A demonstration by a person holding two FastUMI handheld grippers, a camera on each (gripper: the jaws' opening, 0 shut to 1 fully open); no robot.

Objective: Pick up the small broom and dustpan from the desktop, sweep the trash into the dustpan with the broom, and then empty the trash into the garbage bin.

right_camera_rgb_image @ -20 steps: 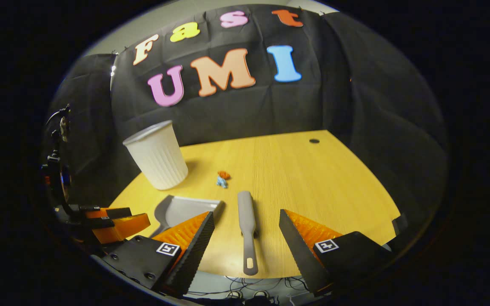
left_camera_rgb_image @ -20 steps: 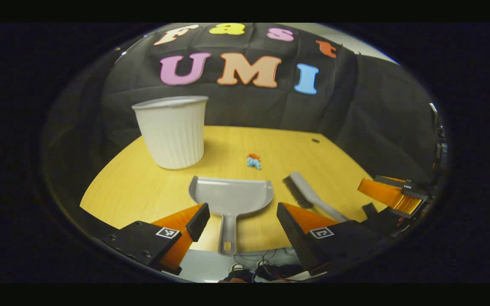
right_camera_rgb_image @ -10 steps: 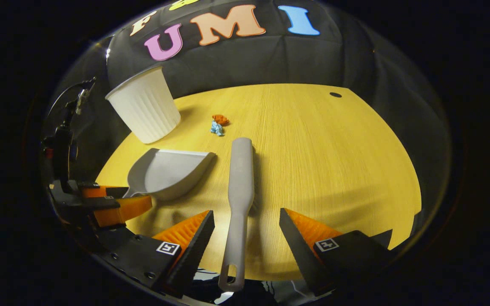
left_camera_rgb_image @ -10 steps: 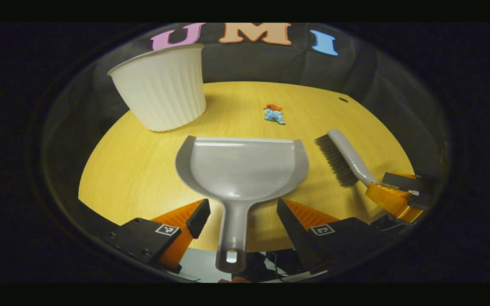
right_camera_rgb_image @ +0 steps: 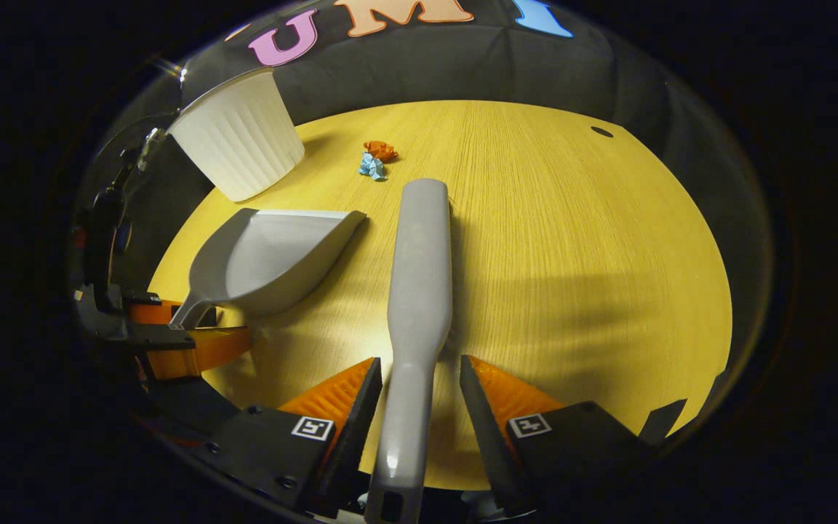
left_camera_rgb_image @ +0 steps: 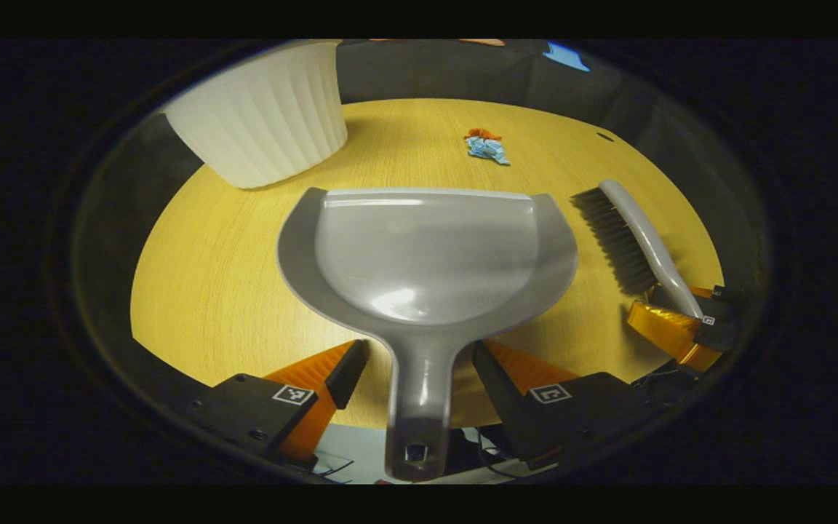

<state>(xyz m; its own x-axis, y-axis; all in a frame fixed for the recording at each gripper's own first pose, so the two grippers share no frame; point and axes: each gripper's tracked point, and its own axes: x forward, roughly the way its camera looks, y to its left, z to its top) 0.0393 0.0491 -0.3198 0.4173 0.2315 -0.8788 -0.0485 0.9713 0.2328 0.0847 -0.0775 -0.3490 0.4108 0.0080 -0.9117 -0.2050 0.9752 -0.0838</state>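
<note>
Straddling both handles ahead of the pickup, jaws narrowed but not yet pressing.

Dustpan lies flat on the desktop, handle pointing back between the fingers of the left gripper; a gap shows on each side. Broom lies beside it, long axis running along the right gripper, handle between its fingers, which stand close to the handle; contact cannot be confirmed. Trash sits beyond the broom head, near the garbage bin. Judged next step: close on both handles.
</note>
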